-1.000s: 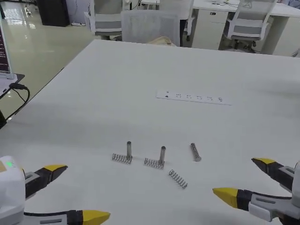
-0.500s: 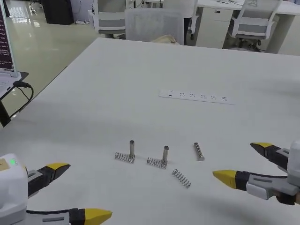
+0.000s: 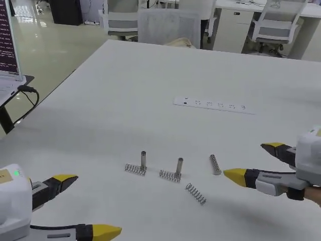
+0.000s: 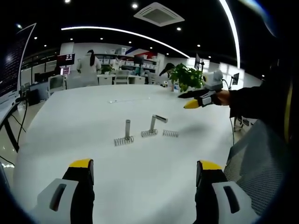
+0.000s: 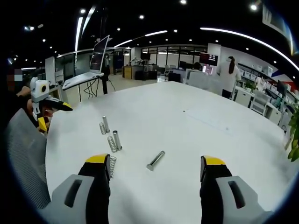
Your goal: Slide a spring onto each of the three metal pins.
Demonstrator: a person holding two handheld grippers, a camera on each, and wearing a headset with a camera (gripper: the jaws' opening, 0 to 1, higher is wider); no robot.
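Ahead of the right gripper (image 3: 252,160), jaws wide and empty, one pin (image 3: 214,164) lies flat beside a loose spring (image 3: 195,193). Two upright pins (image 3: 143,159), springs (image 3: 135,169) at their bases, stand ahead of the wide, empty left gripper (image 3: 86,205).

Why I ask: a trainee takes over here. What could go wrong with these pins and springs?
1. The lying pin rests on its side near the open right gripper; a nudge could roll it across the table.
2. The left spring and middle spring lie close by the bases of the left upright pin and middle upright pin; grabbing either spring may topple its pin.
3. The third spring is thin and might flick out of the jaws.
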